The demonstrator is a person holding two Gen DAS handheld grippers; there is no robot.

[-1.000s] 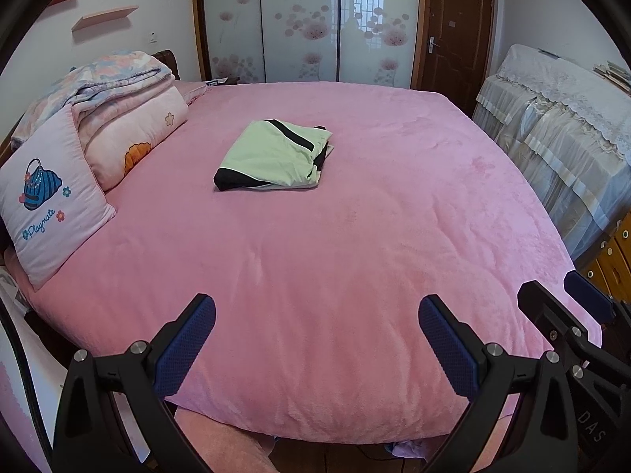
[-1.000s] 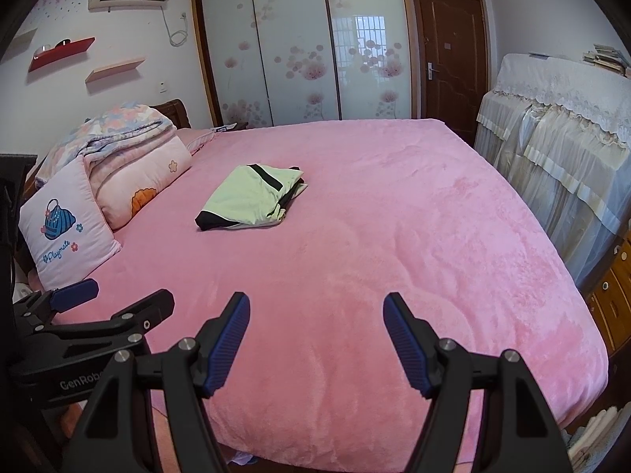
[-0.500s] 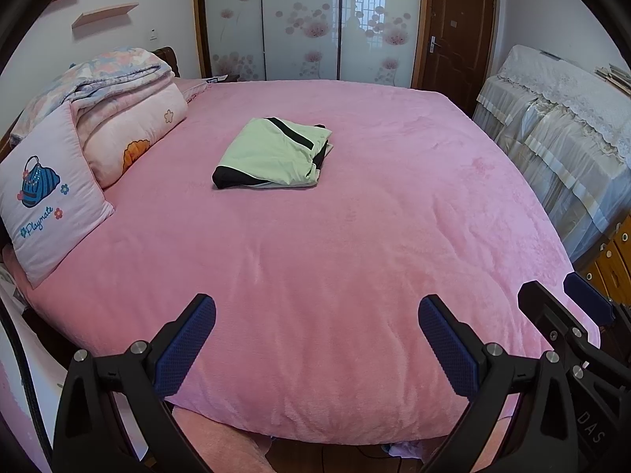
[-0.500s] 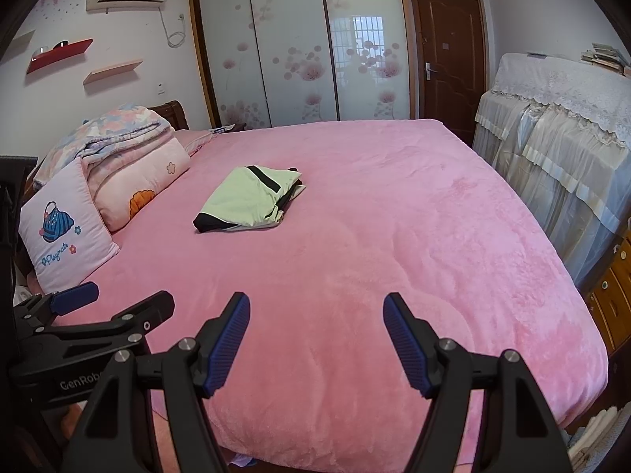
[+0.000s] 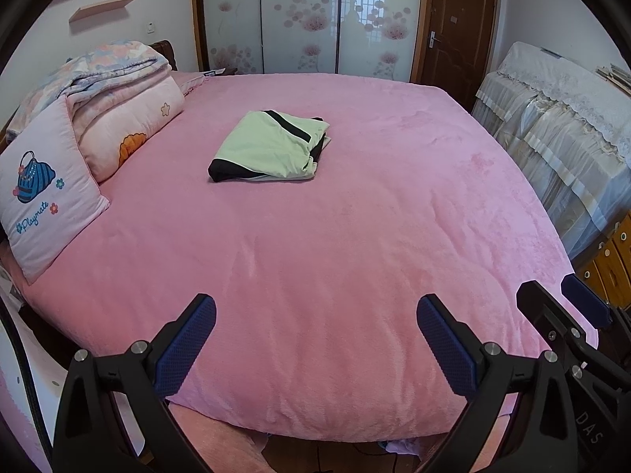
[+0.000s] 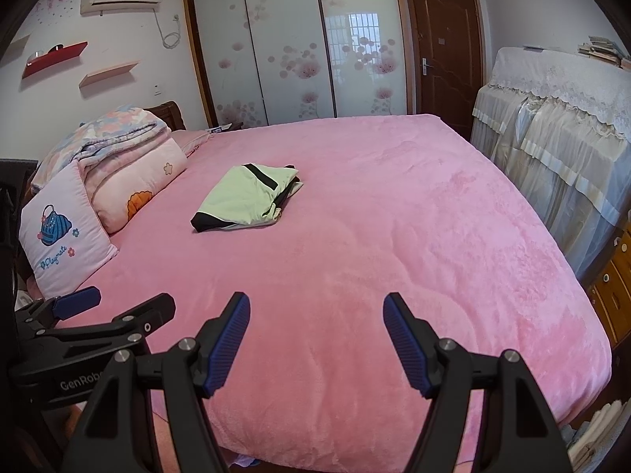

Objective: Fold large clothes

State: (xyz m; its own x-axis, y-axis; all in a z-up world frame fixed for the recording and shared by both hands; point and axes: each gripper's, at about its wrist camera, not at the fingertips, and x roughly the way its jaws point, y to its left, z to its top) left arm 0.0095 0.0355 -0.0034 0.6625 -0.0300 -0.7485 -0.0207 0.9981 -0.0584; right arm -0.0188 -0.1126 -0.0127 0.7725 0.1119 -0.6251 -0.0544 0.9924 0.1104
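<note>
A folded light-green garment with black trim (image 5: 272, 146) lies flat on the pink bed (image 5: 335, 244), left of its middle; it also shows in the right wrist view (image 6: 247, 198). My left gripper (image 5: 315, 331) is open and empty, held over the near edge of the bed, far from the garment. My right gripper (image 6: 316, 327) is open and empty, beside it over the same edge. The right gripper's fingers (image 5: 583, 303) show at the right of the left wrist view; the left gripper's fingers (image 6: 79, 301) show at the left of the right wrist view.
A pink cushion with a blue bag print (image 5: 39, 201), a flowered pillow (image 5: 126, 130) and a folded quilt (image 5: 106, 67) are piled at the bed's left. A lace-covered cabinet (image 5: 560, 118) and wooden drawers (image 5: 615, 260) stand right. Sliding wardrobe doors (image 5: 299, 19) and a brown door (image 5: 453, 27) are behind.
Both views have shifted slightly; the garment sits a touch higher in frame. Both grippers stay open and empty, and the garment has not moved on the bed.
</note>
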